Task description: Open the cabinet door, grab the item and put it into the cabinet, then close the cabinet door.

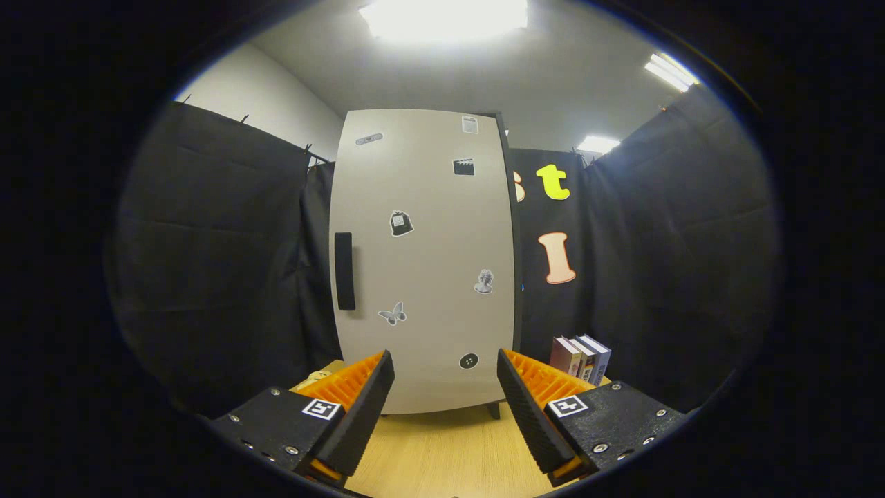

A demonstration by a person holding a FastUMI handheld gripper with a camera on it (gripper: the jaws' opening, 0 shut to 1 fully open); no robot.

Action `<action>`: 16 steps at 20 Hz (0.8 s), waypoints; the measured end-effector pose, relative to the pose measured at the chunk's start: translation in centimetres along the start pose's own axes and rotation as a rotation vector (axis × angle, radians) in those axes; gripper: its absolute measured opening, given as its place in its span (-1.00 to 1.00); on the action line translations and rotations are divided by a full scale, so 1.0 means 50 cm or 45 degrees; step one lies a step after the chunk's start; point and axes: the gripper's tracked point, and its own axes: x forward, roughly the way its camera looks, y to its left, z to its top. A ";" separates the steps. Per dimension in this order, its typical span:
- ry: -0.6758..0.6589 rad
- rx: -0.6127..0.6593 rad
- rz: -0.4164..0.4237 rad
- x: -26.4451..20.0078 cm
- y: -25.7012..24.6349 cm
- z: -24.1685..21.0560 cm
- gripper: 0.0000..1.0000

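Note:
A tall pale cabinet [423, 263] stands on the wooden table straight ahead of me, its door shut and dotted with small stickers. A dark vertical handle [344, 270] sits on the door's left side. My gripper [446, 373] is open, with nothing between its fingers, a short way in front of the door's lower part. Three upright books [581, 358] stand on the table to the right of the cabinet, beyond my right finger.
The wooden table [442, 453] runs under the fingers up to the cabinet's feet. Black cloth walls close the booth on the left, right and behind. A small pale object [319, 377] peeks out beyond my left finger, left of the cabinet.

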 end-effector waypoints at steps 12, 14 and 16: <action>-0.013 0.041 -0.057 -0.056 -0.032 -0.028 0.86; -0.017 0.048 -0.056 -0.053 -0.031 -0.027 0.86; -0.006 0.060 -0.052 -0.053 -0.030 -0.034 0.86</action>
